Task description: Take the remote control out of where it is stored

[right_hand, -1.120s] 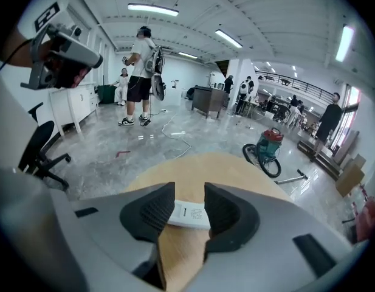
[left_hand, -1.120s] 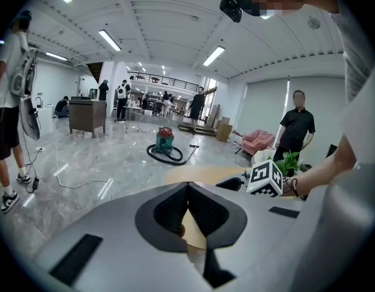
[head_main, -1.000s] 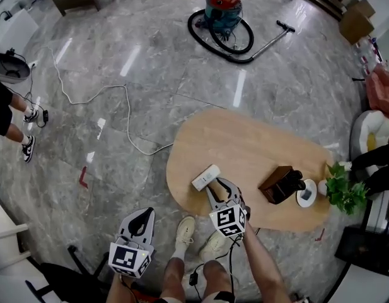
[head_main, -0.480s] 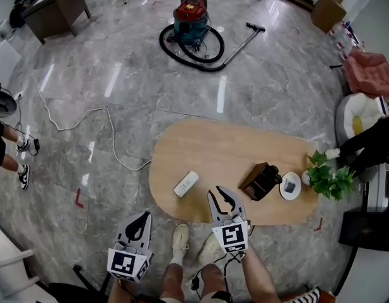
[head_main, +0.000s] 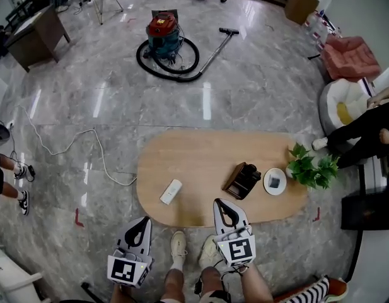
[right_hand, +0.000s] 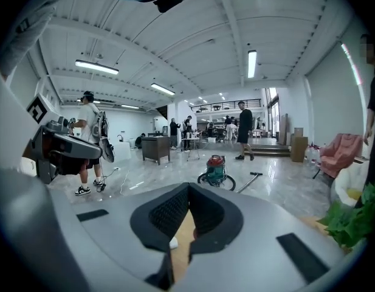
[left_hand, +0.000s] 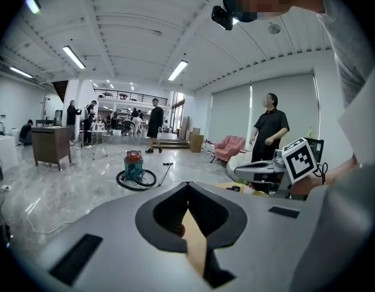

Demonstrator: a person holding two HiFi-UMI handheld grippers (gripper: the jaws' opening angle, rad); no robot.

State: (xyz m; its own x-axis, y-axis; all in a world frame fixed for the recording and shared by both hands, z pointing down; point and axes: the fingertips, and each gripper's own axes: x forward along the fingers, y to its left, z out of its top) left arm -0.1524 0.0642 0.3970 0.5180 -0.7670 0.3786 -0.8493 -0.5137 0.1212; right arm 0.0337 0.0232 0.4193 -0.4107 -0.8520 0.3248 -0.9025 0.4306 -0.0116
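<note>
Since a second ago my right tool [head_main: 222, 202] has drawn back off the counter [head_main: 200, 150], its jaws just closing, now together on nothing. My left tool [head_main: 142, 221] is likewise closed and empty. The remote control [head_main: 171, 192] lies flat near the counter's front left edge, apart from the dark holder [head_main: 242, 180].

White remote control [head_main: 171, 192] flat on oval table [head_main: 200, 153], apart from dark, perhaps wooden, holder [head_main: 242, 180].

one remote [head_main: 171, 191], one plant [head_main: 311, 168], one vacuum [head_main: 164, 33], perhaps one dish [head_main: 274, 181].
</note>
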